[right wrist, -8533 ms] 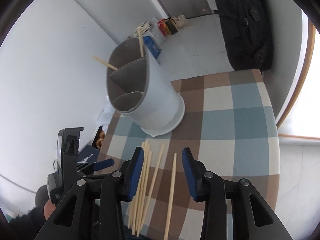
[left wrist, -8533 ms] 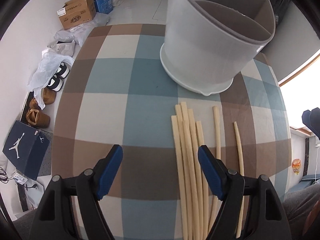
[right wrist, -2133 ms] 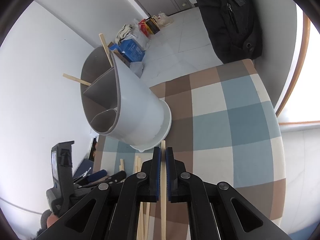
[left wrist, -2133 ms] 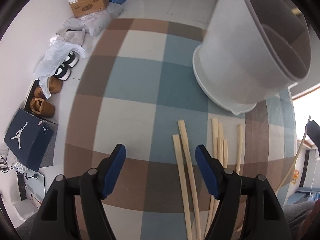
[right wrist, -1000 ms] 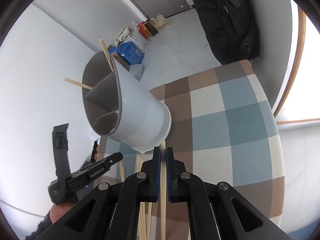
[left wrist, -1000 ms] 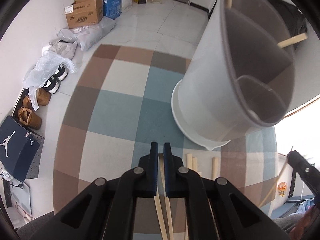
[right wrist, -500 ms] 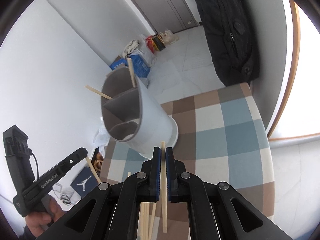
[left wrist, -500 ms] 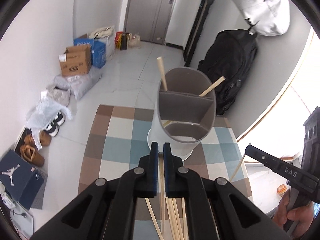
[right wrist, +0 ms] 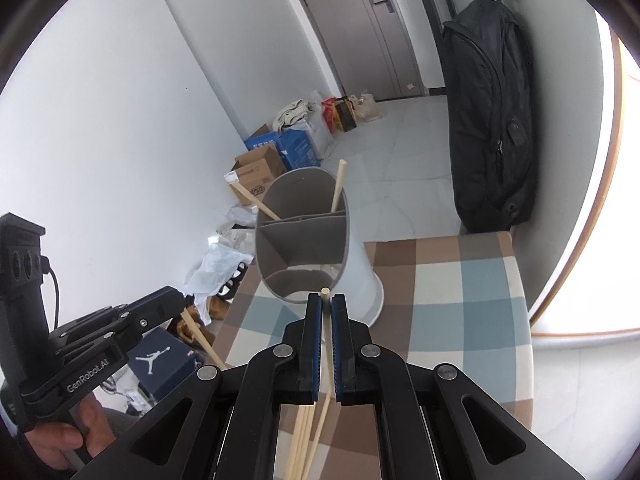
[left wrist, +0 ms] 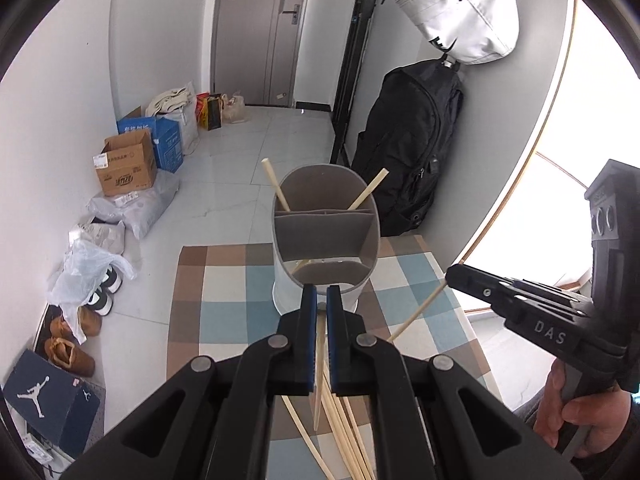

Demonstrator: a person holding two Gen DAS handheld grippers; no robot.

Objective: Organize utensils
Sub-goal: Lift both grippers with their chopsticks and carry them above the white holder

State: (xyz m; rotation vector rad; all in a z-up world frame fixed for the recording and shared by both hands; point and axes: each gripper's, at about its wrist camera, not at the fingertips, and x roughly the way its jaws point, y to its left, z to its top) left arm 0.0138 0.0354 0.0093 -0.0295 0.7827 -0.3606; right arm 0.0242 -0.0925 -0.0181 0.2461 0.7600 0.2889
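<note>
- The checkered table (left wrist: pixel 224 280) carries my gray divided holder (left wrist: pixel 324 240) near its far edge; two chopsticks (left wrist: pixel 276 184) lean in the back compartment.
- Loose chopsticks (left wrist: pixel 340 420) lie toward the near edge.
- My left gripper (left wrist: pixel 321 300) pinches one chopstick (left wrist: pixel 319 360); my right gripper (right wrist: pixel 326 304) pinches another stick (right wrist: pixel 326 344).

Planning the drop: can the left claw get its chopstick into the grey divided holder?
Probably yes: the left claw, shut on its wooden chopstick, hangs just before the holder's open near compartment, nothing between.
</note>
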